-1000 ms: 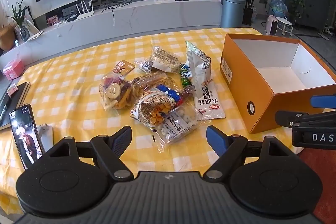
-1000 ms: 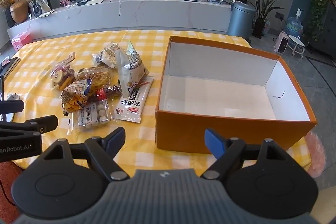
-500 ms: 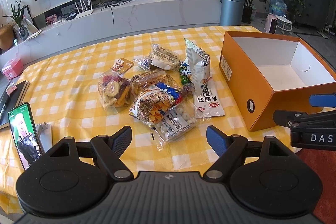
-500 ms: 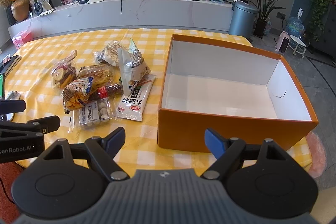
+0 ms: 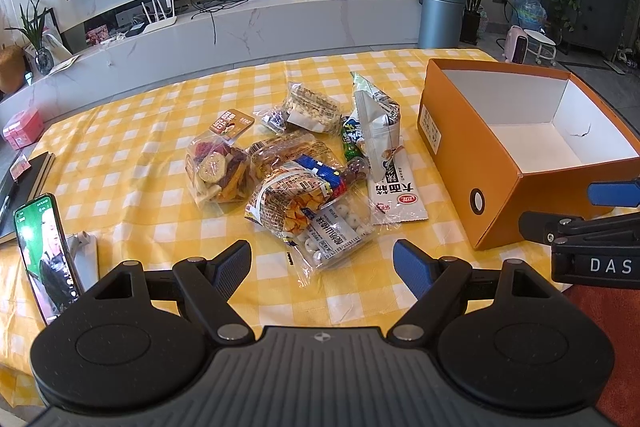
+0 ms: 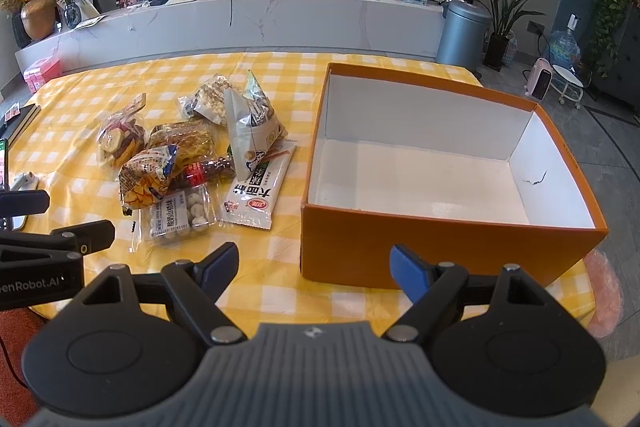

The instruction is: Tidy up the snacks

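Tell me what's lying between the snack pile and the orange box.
Nothing: only bare checked tablecloth separates the flat white packet at the pile's edge from the orange box, clearest in the right wrist view.

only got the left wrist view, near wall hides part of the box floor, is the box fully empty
Observer: Yes. The right wrist view shows the whole floor of the box bare.
Operator: right hand-held gripper open?
Observer: The right hand-held gripper is wide open, with nothing between its fingers.
Operator: anything past the box on the right
Observer: Something pink and filmy shows just beyond the box's near right corner.
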Demonstrator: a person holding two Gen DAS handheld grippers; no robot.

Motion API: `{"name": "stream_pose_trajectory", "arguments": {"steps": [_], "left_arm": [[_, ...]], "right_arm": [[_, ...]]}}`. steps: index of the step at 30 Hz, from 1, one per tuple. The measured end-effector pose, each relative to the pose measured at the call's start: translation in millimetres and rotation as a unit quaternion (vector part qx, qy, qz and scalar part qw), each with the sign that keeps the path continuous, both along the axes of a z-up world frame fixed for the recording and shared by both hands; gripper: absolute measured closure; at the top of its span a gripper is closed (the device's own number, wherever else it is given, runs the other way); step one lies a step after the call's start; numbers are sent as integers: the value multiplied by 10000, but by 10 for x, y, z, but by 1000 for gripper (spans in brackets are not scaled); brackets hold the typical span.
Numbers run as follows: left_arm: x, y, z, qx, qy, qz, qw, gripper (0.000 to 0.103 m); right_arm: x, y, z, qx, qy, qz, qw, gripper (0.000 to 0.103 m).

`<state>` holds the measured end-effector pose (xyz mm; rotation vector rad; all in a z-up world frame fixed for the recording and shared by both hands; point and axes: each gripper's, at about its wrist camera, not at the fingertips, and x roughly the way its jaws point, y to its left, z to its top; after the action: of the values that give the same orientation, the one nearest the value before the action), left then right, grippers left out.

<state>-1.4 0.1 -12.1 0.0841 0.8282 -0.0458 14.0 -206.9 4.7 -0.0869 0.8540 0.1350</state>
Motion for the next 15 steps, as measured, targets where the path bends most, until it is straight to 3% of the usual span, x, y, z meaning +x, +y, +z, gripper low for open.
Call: {"name": "stream_pose_trajectory", "arguments": {"steps": [15], "left_arm": [[-4, -5, -16, -14, 6, -1, 10000, 8]], "right_arm": [[13, 34, -25, -56, 55, 56, 10000, 22]]}}
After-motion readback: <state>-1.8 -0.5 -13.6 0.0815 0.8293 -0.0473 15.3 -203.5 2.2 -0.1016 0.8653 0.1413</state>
